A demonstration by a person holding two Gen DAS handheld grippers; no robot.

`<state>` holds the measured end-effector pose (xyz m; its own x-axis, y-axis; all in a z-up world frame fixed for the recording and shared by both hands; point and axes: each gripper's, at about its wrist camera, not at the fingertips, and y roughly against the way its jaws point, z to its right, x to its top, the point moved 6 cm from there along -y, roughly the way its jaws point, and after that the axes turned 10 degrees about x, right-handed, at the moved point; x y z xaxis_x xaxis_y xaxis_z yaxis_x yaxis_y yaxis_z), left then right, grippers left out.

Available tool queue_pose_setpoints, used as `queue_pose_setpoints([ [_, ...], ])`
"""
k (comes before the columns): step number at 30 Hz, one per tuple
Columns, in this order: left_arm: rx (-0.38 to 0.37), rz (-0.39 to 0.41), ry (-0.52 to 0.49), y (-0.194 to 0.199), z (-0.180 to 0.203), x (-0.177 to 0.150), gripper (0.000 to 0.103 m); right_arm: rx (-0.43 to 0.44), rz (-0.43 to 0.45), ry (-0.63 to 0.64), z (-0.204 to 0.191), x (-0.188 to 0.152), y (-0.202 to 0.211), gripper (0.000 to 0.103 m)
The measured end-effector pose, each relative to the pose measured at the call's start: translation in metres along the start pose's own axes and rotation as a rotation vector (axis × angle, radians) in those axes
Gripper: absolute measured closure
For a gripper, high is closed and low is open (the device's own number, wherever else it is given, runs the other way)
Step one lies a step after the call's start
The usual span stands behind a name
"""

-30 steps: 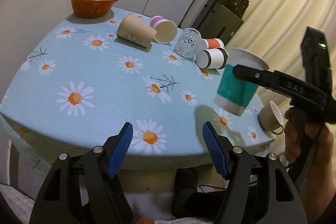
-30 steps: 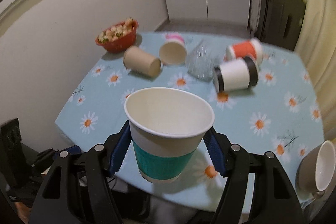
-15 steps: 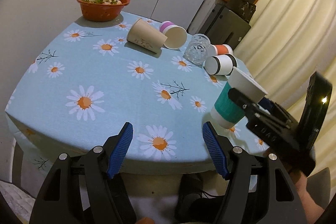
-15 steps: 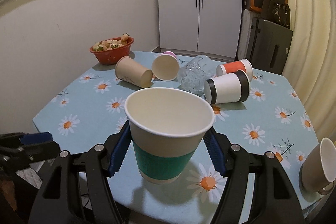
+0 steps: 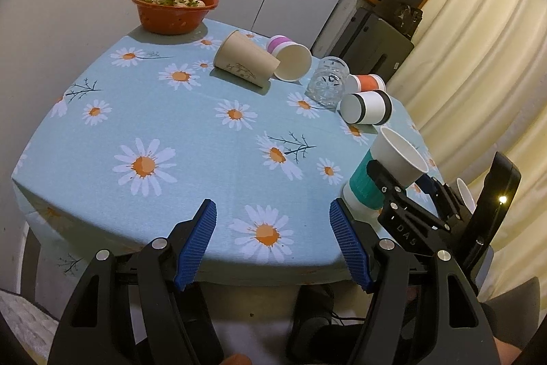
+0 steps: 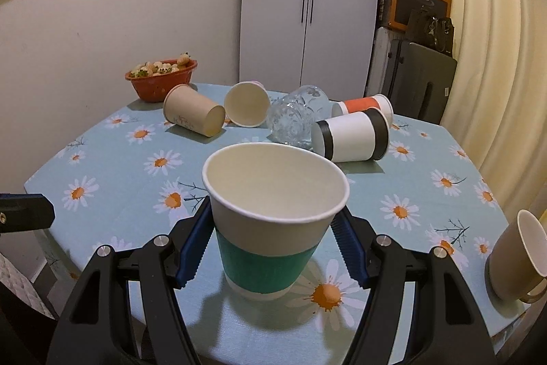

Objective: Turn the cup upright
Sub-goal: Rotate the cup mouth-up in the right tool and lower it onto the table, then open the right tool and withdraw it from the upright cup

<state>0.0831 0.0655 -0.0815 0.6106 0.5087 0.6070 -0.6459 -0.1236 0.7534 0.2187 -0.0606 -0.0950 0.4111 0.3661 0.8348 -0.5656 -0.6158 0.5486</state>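
Observation:
A white paper cup with a teal band [image 6: 270, 228] stands upright, mouth up, between the blue pads of my right gripper [image 6: 270, 248], which is shut on it. Its base sits at or just above the daisy tablecloth [image 6: 410, 187] near the front edge; I cannot tell whether it touches. In the left wrist view the same cup [image 5: 383, 173] shows at the right, held by the right gripper. My left gripper [image 5: 273, 245] is open and empty, in front of the table's near edge.
Lying on their sides at the back: a brown cup [image 6: 193, 115], a pink-banded cup [image 6: 246, 103], a glass [image 6: 294, 120], an orange-banded cup [image 6: 365, 105], a black-banded cup [image 6: 352, 135]. A red bowl of food [image 6: 160, 82] stands back left. A beige mug [image 6: 519, 255] lies at the right edge.
My right gripper has lowered the teal cup down towards the tablecloth near the front edge. The left gripper has stayed open and shifted its view a little.

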Motion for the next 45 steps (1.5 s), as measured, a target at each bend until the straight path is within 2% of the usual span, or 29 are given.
queue_pose_setpoints([
  [10, -0.001, 0.007, -0.014, 0.002, 0.002, 0.000, 0.036, -0.012, 0.006, 0.055, -0.009, -0.005, -0.002, 0.036],
  [22, -0.001, 0.007, -0.014, 0.000, 0.002, 0.000, 0.036, 0.006, -0.032, 0.029, -0.008, -0.012, -0.003, 0.035],
  [26, 0.000, 0.007, -0.018, 0.000, 0.002, -0.001, 0.036, 0.015, -0.042, 0.014, -0.007, -0.012, -0.002, 0.027],
  [30, 0.003, 0.010, -0.024, 0.001, 0.003, -0.001, 0.036, 0.014, -0.034, 0.007, -0.006, -0.009, 0.005, 0.026],
  [34, 0.006, 0.021, -0.023, 0.003, 0.002, 0.000, 0.036, 0.014, -0.020, 0.002, -0.004, -0.006, 0.020, 0.025],
  [38, 0.000, 0.036, -0.023, 0.006, 0.002, 0.001, 0.036, 0.010, 0.012, -0.039, 0.005, -0.003, 0.047, 0.013],
  [43, -0.010, 0.073, -0.065, 0.018, 0.010, -0.002, 0.036, 0.002, 0.041, -0.038, 0.015, -0.002, 0.083, 0.013],
  [44, -0.013, 0.080, -0.071, 0.020, 0.011, -0.002, 0.035, 0.000, 0.045, -0.031, 0.016, -0.001, 0.089, 0.013],
  [45, -0.014, 0.088, -0.078, 0.023, 0.013, -0.002, 0.026, -0.005, 0.051, -0.022, 0.017, 0.000, 0.098, 0.012],
])
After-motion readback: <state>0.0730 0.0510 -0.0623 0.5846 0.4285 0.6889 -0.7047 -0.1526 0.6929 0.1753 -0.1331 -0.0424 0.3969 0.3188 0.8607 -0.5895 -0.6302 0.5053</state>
